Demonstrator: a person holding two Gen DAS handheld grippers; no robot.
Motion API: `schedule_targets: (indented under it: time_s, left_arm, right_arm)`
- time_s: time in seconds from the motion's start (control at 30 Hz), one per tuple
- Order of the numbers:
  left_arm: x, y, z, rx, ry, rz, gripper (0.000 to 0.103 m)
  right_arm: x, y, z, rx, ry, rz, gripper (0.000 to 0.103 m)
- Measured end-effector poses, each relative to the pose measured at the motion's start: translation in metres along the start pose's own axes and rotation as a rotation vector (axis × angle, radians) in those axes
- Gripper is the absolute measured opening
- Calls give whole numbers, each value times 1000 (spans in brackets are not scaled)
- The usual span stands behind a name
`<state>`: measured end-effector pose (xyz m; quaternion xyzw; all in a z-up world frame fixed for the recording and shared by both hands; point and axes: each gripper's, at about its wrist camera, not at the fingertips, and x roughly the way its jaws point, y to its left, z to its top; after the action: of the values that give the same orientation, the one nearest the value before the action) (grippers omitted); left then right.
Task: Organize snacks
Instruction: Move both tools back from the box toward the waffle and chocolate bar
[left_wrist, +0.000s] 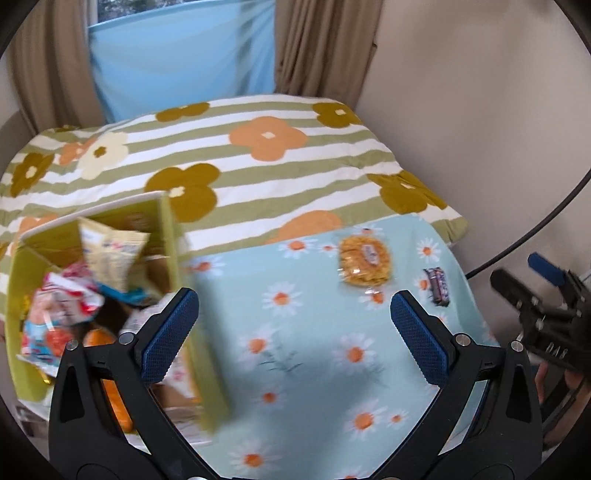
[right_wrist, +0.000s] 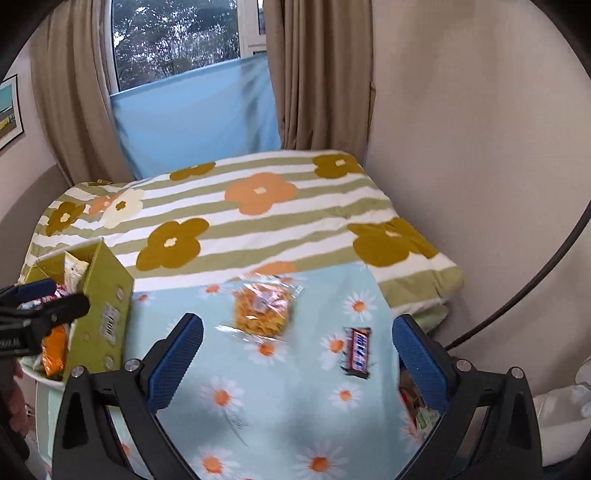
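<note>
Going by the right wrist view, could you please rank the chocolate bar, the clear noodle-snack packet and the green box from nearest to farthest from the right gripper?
From the right gripper:
1. Chocolate bar, just right of centre.
2. Noodle-snack packet, ahead, slightly left.
3. Green box, far left.

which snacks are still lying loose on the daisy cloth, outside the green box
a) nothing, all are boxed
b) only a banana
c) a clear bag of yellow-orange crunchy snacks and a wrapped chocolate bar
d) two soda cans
c: the clear bag of yellow-orange snacks and the wrapped chocolate bar lie apart on the daisy cloth, outside the green box.
</note>
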<state>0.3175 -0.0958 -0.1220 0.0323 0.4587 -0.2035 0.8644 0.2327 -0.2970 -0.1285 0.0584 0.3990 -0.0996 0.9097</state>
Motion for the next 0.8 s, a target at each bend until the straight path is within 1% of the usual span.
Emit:
schedule_targets:
  time_s: [0.13, 0.23, 0.3, 0.43, 0.53, 0.67, 0.73, 0.8]
  left_arm:
    - [20, -33, 10, 11, 33, -24, 103]
    - [43, -56, 19, 31, 88, -45, 103]
    - [55, -67, 24, 53, 110, -46, 103]
    - [88, -88, 36, 105, 154, -43, 103]
    - [124, -101, 40, 131, 193, -56, 103]
    - [177, -112, 36, 161, 274, -62, 103]
    - [195, -113, 33, 158, 284, -55, 103]
    - [208, -113, 31, 161, 275, -34, 103]
  right_arm:
    - [10, -22, -7, -6, 37, 9, 102]
    - [18, -32, -14, -5, 66, 19, 102]
    - [25, -37, -19, 6, 84, 23, 102]
    - [43, -43, -30, 40, 129, 28, 102]
    - [62, -45, -38, 50, 162, 11, 101]
    - [87, -43, -46, 46, 191, -31, 92]
    - [98, -41, -50, 46, 200, -43, 88]
    - [109, -38, -53, 30, 210, -78, 85]
